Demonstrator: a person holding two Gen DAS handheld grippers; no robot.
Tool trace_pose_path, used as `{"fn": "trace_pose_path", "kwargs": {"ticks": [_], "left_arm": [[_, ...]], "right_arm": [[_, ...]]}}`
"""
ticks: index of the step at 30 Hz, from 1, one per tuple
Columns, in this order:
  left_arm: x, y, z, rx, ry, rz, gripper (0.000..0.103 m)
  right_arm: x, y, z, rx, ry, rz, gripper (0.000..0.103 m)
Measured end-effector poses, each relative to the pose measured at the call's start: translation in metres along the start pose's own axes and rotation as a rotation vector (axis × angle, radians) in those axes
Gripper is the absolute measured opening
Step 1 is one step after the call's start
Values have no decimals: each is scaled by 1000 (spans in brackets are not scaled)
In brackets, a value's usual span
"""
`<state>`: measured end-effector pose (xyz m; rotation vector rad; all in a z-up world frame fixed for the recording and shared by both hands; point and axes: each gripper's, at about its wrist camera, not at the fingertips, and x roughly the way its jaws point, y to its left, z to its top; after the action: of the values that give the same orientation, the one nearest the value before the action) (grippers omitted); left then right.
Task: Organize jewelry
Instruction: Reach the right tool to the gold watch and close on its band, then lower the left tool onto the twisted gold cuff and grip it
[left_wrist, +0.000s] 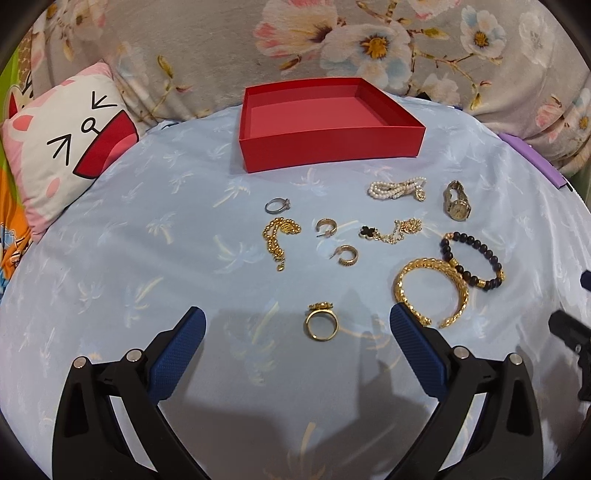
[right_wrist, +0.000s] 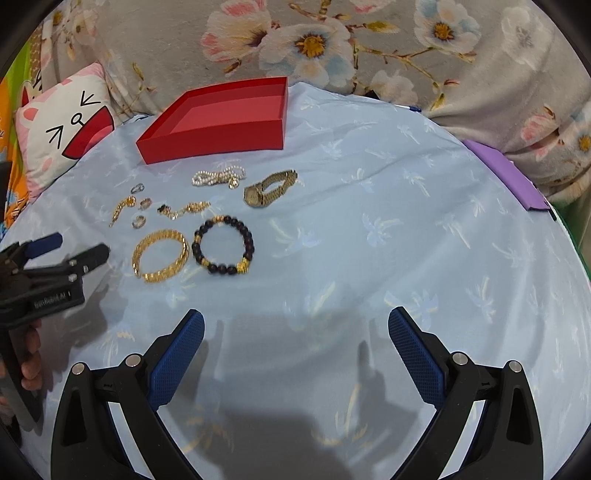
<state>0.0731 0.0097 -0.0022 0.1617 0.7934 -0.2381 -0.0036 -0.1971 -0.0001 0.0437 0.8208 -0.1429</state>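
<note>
Left wrist view | left gripper (left_wrist: 295, 325) spread wide, gold ring (left_wrist: 321, 321) lower centre between fingers | red box (left_wrist: 328, 147) top centre, empty | right gripper (right_wrist: 295, 328) spread wide, holding nothing

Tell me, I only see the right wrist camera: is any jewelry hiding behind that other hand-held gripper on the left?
Observer: Yes. A gold ring with a fancy crown top lies on the pale blue palm-print cloth, just ahead of the left hand-held gripper.
Operator: Is it grabbing the ring?
Observer: No. Its jaws stand wide open, and the ring sits untouched between the tips.
Operator: What's that tiny blurry black thing in the middle?
Observer: A black four-leaf clover charm on a thin gold chain.
</note>
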Motion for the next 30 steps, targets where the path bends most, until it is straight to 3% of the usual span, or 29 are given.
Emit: {"fn": "trace_pose_path", "kwargs": {"ticks": [5,11,17,23,28,30], "left_arm": [[2,0,-2,-11,-8,-20,98],[0,-1,-3,5,-20,-47,98],[4,6,-3,-37,0,-75,98],[8,11,-4,-61,19,-98,98],[9,12,-5,-63,26,-108,98],[9,11,-5,-59,24,-110,98]], "right_arm": [[23,4,39,-3,-20,-1,98],[67,18,73,19,3,20,82],[97,31,84,35,41,19,68],[114,31,87,68,50,-10,50],[109,22,82,90,34,7,22],[106,15,79,96,32,21,17]]}}
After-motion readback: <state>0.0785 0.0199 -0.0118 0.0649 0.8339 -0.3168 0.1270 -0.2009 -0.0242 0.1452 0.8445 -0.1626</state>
